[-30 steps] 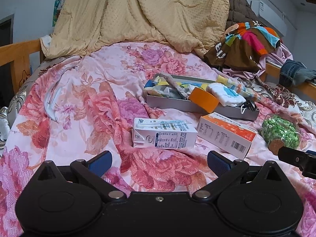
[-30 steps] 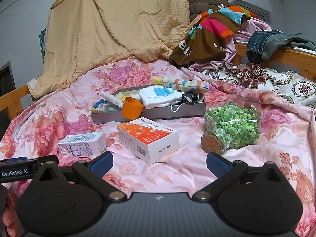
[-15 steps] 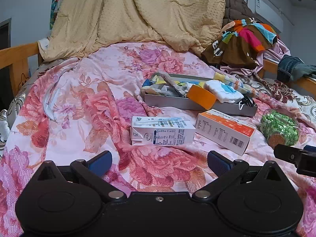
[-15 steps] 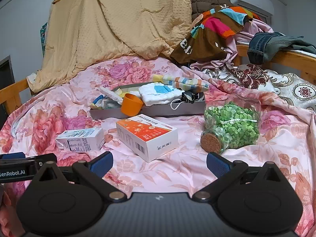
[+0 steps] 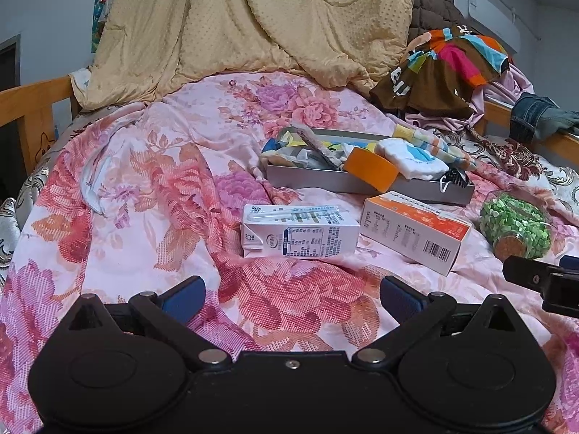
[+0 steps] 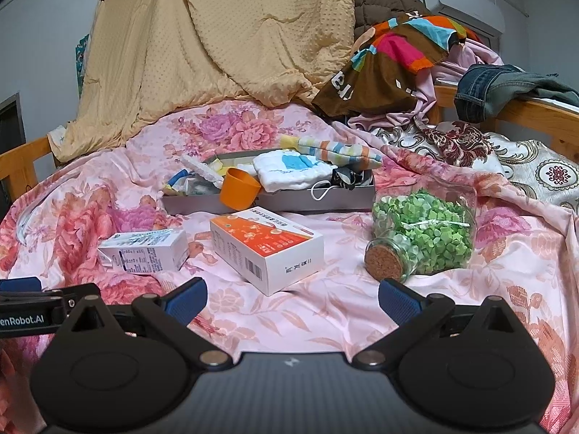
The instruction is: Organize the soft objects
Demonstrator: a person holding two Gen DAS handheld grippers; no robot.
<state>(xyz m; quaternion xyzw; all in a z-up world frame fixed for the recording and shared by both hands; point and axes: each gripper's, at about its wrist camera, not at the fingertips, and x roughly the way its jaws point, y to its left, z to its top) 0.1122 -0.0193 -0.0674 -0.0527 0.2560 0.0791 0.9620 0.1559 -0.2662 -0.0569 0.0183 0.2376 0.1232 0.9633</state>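
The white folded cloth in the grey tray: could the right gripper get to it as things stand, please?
Probably yes. The right gripper is open, and the white folded cloth lies uncovered atop the grey tray. The orange box lies in between, so going over it looks necessary.

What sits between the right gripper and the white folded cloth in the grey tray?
In the right wrist view, the orange-and-white box lies on the floral bedspread ahead of the open right gripper; beyond it stands the grey tray wall, then the white folded cloth.

Only one text reads clearly — "enRobot.AI", cut off, on the left gripper's (image 6: 25, 311) black body, near left.
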